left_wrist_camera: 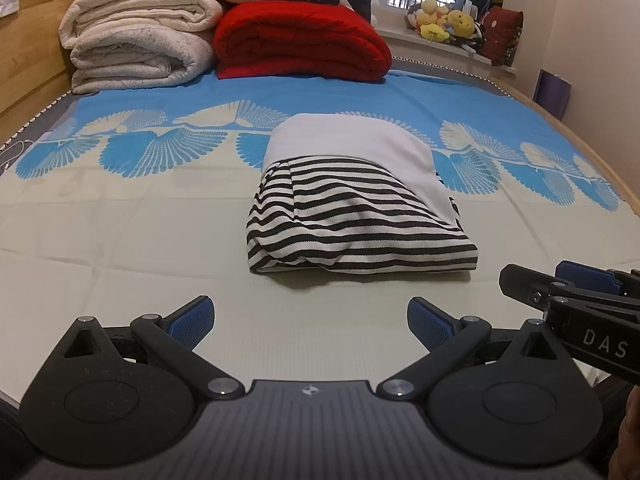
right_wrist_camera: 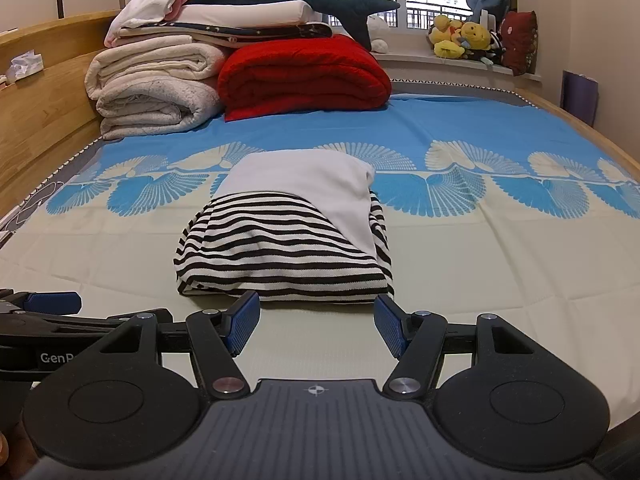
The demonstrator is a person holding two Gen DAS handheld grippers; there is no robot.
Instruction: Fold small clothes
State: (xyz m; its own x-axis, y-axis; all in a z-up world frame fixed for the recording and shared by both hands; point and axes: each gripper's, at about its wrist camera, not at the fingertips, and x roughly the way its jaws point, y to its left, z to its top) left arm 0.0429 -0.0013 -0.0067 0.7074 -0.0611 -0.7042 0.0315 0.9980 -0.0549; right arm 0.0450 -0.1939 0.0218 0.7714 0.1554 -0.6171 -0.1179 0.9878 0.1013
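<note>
Left wrist view, folded black-and-white striped garment with a plain white panel (left_wrist_camera: 352, 204) lying mid-bed on the cream and blue patterned sheet (left_wrist_camera: 120, 216), left gripper (left_wrist_camera: 310, 322) spread wide and empty, right gripper (right_wrist_camera: 316, 326) likewise wide, just short of the garment's near edge, red folded quilt (left_wrist_camera: 300, 40) beyond.

folded garment (left_wrist_camera: 352, 200) on bed (left_wrist_camera: 120, 220), blankets (left_wrist_camera: 224, 36) stacked behind it
</note>
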